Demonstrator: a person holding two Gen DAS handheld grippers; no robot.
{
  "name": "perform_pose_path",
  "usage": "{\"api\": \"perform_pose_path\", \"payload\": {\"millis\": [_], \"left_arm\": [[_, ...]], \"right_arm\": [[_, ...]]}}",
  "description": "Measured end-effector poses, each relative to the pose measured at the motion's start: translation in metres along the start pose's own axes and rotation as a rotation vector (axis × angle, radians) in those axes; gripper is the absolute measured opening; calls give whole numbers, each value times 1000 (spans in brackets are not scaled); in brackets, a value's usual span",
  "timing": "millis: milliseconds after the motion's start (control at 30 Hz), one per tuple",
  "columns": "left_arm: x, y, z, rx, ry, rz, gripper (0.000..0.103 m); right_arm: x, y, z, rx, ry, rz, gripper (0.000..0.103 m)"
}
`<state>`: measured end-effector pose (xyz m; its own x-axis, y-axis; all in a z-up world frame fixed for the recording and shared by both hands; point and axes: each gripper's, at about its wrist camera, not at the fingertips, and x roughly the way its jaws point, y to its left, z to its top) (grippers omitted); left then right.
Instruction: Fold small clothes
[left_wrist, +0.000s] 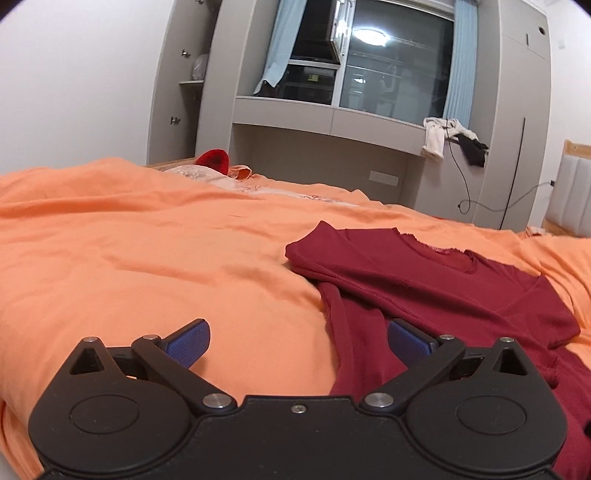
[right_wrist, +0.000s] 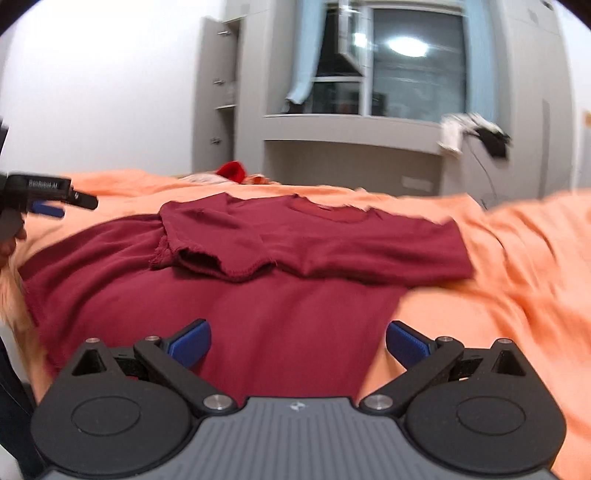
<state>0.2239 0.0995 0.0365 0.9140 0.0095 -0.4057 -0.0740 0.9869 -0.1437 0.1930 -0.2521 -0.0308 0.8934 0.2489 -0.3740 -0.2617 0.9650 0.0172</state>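
Note:
A dark red t-shirt (right_wrist: 258, 288) lies on the orange bedspread (right_wrist: 498, 295), its upper part with both sleeves folded down over the body. In the left wrist view the red shirt (left_wrist: 424, 280) lies to the right, one edge running down between the jaws. My left gripper (left_wrist: 297, 341) is open, its blue pads wide apart above the bed with nothing pressed between them. My right gripper (right_wrist: 297, 341) is open over the shirt's lower part. The left gripper (right_wrist: 51, 203) also shows at the left edge of the right wrist view, beside the shirt.
The orange bedspread (left_wrist: 129, 258) stretches left and far. A red item (left_wrist: 212, 158) and a patterned cloth (left_wrist: 207, 175) lie at the bed's far edge. Beyond are grey cabinets (left_wrist: 369, 122) with clothes (left_wrist: 454, 138) hanging from a ledge, and a cable (left_wrist: 465, 192).

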Motion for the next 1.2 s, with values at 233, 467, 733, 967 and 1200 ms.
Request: {"api": "perform_pose_path", "payload": {"millis": [233, 467, 733, 967, 1200], "left_arm": [[-4, -2, 2, -20, -7, 1, 102], [-17, 5, -4, -38, -8, -13, 102], [-18, 8, -14, -40, 58, 26, 102], [-24, 12, -15, -53, 53, 21, 102], [-15, 10, -18, -19, 101, 61, 102]], "right_arm": [[-11, -10, 0, 160, 72, 28, 67], [-20, -33, -4, 403, 87, 94, 64], [-21, -28, -3, 388, 101, 72, 15], [-56, -51, 19, 374, -6, -32, 4], [-46, -64, 13, 358, 48, -117, 4]]}}
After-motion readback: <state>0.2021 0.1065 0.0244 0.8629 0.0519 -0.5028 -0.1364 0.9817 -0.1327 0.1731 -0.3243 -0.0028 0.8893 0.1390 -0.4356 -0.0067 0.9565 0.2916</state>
